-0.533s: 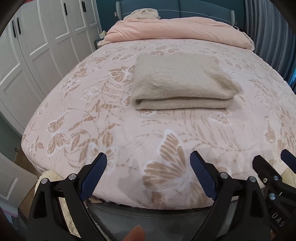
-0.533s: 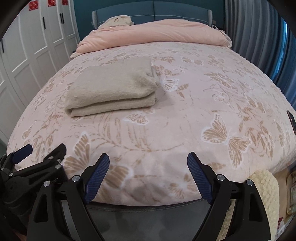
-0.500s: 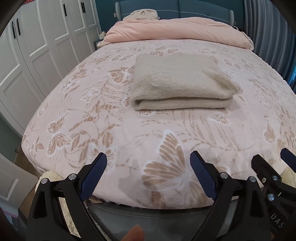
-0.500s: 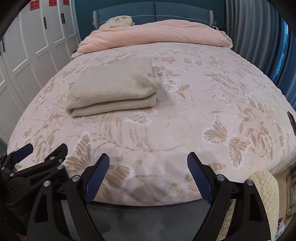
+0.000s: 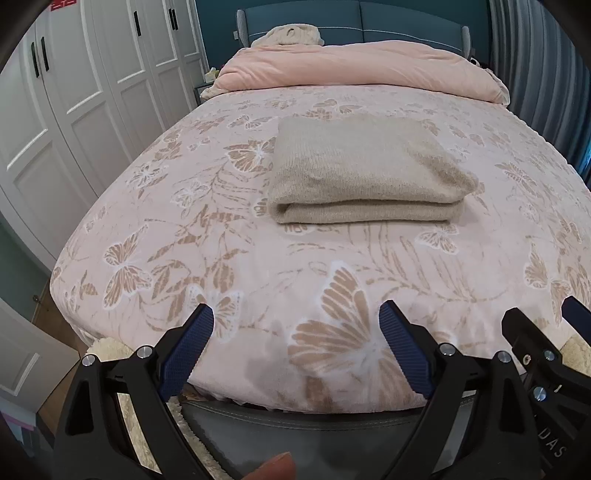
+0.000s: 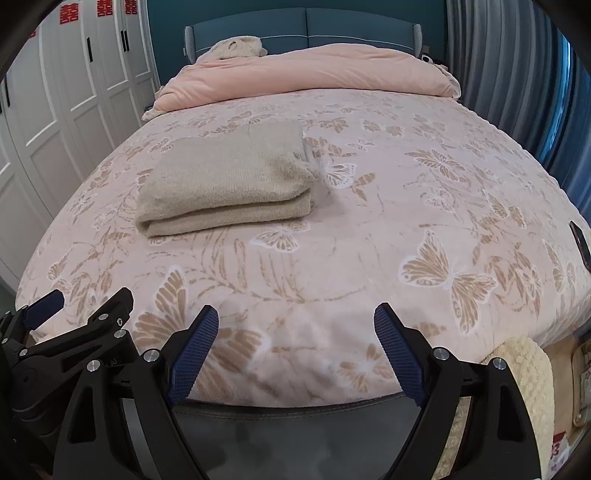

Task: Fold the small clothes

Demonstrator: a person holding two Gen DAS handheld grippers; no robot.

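Folded beige sweater [image 5: 365,177] mid-bed, bedspread [image 5: 258,258] bare around it (foot edge nearest), left tongs [image 5: 295,345] and right tongs [image 6: 295,349] agape, empty

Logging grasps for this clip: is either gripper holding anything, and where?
Nothing. The left gripper and right gripper are open, short of the folded sweater.

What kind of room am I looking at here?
A bedroom, most likely: a bed with a butterfly-print cover, a pink duvet against a blue headboard, and white wardrobe doors alongside.
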